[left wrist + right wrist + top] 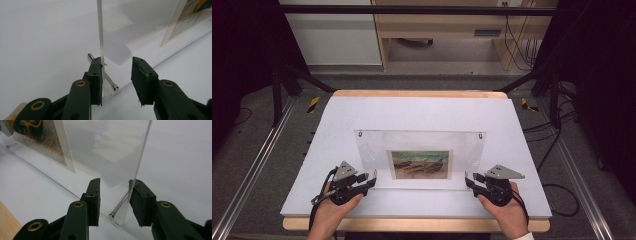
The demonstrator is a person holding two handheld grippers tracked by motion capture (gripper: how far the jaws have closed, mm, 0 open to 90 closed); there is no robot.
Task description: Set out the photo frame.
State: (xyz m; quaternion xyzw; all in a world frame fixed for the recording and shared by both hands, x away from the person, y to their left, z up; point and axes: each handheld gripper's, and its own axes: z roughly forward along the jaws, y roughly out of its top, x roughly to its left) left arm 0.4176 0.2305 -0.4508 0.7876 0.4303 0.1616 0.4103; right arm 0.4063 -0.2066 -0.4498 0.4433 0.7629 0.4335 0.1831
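A clear acrylic picture frame stands tilted on the white board, with a boat picture in its lower middle. My left gripper is at its lower left corner and my right gripper at its lower right corner. In the left gripper view the upright panel's edge runs down against the left pad, and the other pad stands well clear; the left gripper is open. In the right gripper view the panel edge meets the right pad, with the right gripper open too.
A second clear sheet lies flat under the upright one, and a metal pin sits at each near corner. Small metal studs mark the top corners. The white board covers a wooden table; dark rails and cables flank it.
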